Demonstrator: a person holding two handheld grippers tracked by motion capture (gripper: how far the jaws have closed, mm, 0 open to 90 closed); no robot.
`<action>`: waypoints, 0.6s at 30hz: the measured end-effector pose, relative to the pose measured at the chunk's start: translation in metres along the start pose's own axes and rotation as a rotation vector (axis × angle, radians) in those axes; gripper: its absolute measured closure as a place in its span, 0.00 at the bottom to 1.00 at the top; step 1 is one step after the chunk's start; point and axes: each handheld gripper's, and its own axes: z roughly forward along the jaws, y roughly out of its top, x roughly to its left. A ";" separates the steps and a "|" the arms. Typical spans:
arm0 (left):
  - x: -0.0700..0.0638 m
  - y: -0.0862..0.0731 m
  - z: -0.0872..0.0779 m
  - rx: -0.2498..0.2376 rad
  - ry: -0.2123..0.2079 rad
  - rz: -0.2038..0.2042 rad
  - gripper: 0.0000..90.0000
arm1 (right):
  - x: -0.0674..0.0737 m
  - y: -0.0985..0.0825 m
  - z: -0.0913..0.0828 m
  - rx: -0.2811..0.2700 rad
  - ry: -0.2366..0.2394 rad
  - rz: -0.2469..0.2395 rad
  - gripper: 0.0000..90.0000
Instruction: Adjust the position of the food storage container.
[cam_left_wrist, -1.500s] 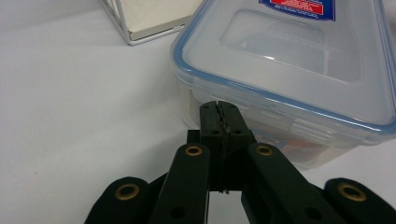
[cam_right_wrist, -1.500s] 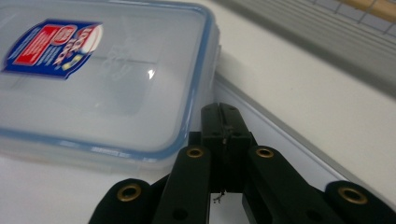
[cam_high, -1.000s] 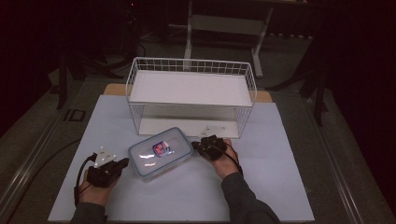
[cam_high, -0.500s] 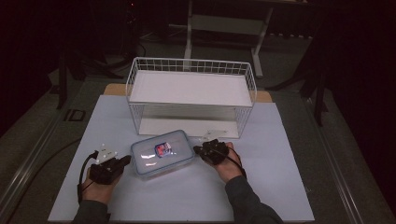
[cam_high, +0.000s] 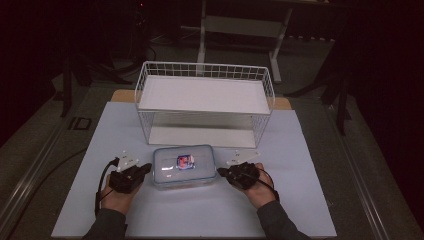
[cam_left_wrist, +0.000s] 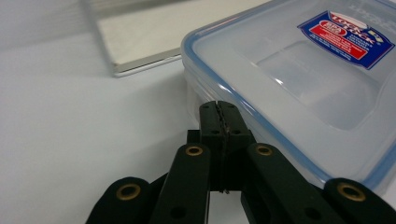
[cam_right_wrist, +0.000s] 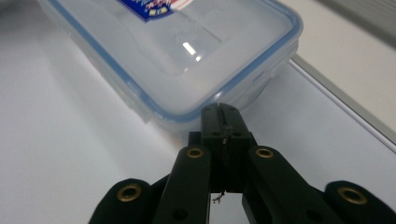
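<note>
A clear plastic container (cam_high: 183, 166) with a blue-sealed lid and a red-and-blue label lies flat on the white table in front of the wire rack. My left gripper (cam_high: 146, 168) is shut and empty, with its tip at the container's left end. In the left gripper view the closed jaws (cam_left_wrist: 219, 108) meet the container (cam_left_wrist: 299, 79) just under the lid rim. My right gripper (cam_high: 220, 173) is shut and empty too, at the container's right end. In the right gripper view its tip (cam_right_wrist: 223, 110) is against a rounded corner of the container (cam_right_wrist: 177, 51).
A white wire rack (cam_high: 205, 95) with two shelves stands just behind the container. Its lower shelf plate (cam_left_wrist: 140, 32) lies close to the container's far side. The white table mat (cam_high: 300, 200) spreads out at both sides and toward the near edge.
The container has turned from a tilted position to square with the rack and shifted slightly right. The right hand came nearer and rightward; the left hand moved right toward the container.
</note>
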 end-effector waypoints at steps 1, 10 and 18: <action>-0.001 0.001 0.002 0.005 -0.007 0.004 1.00 | -0.003 -0.001 -0.001 -0.007 -0.004 0.014 1.00; -0.012 0.005 0.012 0.018 -0.021 0.050 1.00 | -0.028 -0.001 0.009 0.008 -0.124 0.091 1.00; -0.011 0.003 0.013 0.032 -0.046 0.020 1.00 | -0.029 -0.004 0.004 0.017 -0.078 0.093 1.00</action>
